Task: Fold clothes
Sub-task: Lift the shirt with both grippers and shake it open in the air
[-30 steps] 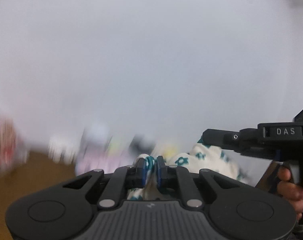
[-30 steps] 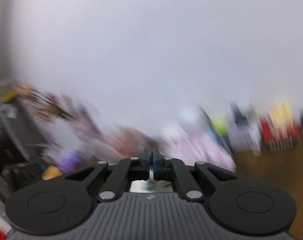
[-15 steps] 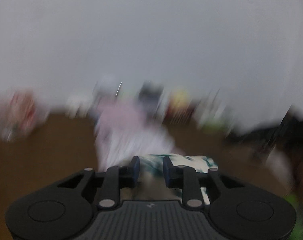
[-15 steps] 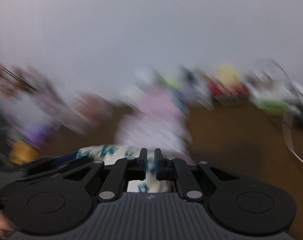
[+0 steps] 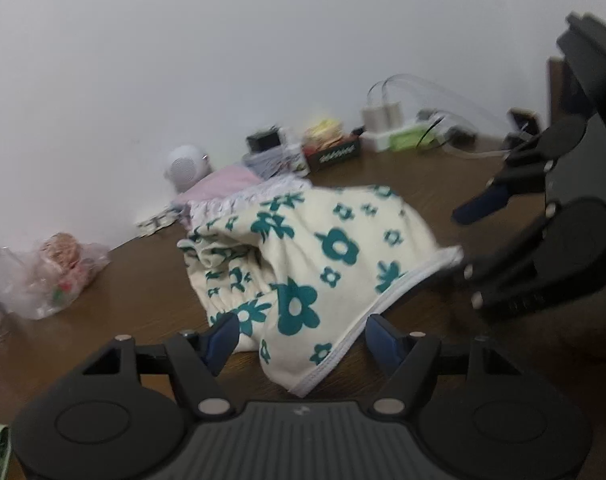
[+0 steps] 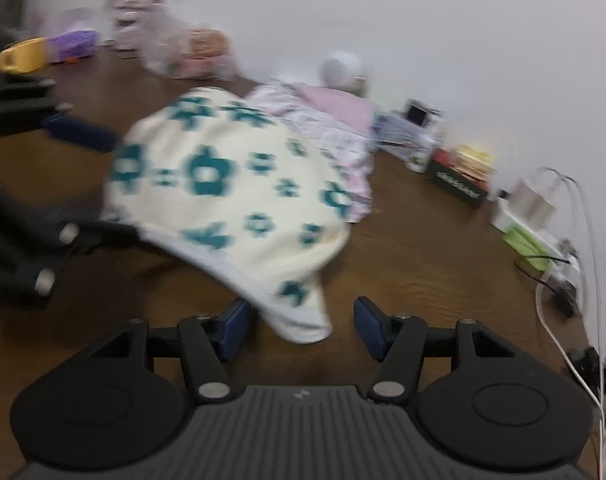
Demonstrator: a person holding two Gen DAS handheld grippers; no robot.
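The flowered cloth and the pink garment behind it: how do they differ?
The flowered cloth is cream with teal flowers; the pink garment is pale pink with a frilled edge. The flowered cloth lies nearer the cameras, loose and rumpled; the pink garment sits by the wall, flatter and neater. The flowered cloth overlaps the pink garment's near edge. Both lie on the brown table.

Two wrist-mounted fisheye cameras look forward and down over their own black grippers at a brown wooden table [image 5: 151,280] backed by a white wall [image 5: 263,60]. The left view sits low and close at the near hem of a cream garment with teal flowers [image 5: 327,248]; the right view faces the same garment [image 6: 223,184] from its other side. Both share the pink folded clothes [image 5: 231,184], the round white speaker [image 6: 341,70] and the wall-side clutter, and each catches the opposite gripper at its edge.
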